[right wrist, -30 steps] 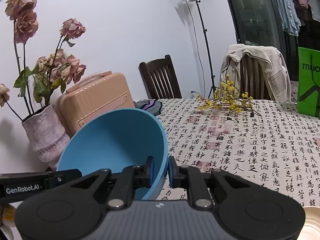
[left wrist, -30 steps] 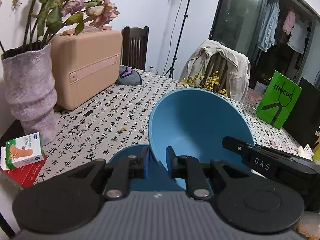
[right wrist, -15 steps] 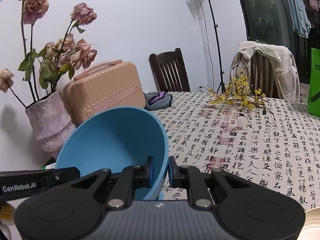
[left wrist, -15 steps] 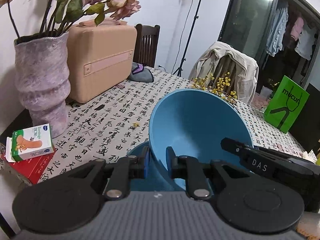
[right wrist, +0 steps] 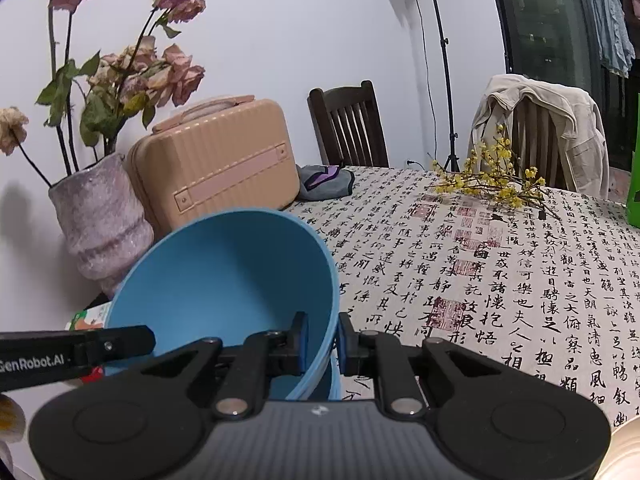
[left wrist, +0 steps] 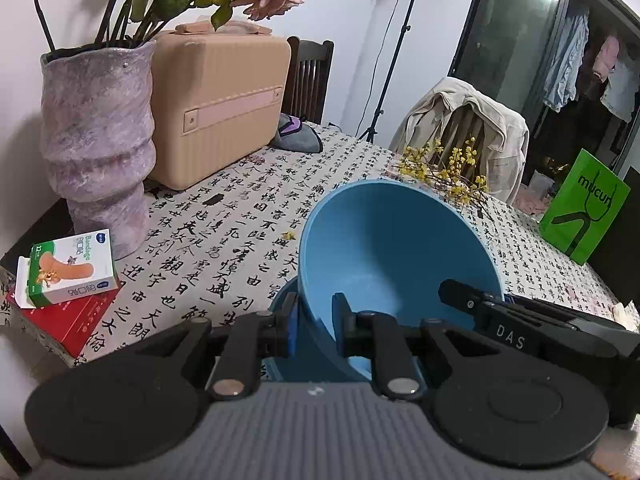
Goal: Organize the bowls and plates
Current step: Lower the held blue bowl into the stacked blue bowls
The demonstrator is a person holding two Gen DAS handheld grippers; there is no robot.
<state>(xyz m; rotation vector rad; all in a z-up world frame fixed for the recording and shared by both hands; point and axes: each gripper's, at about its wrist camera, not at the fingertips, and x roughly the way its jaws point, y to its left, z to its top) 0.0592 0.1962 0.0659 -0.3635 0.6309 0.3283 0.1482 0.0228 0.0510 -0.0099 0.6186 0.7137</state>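
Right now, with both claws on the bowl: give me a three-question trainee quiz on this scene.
1. True or false: the blue bowl is held by the left claw only.
2. What lies directly under the held bowl? A) a second blue bowl B) the green bag C) the bandage box
3. Fill in: the pink case stands on the table beside the ____ holding dried roses.

Key:
1. False. The right claw grips the opposite rim; both claws are shut on the tilted bowl.
2. A
3. vase
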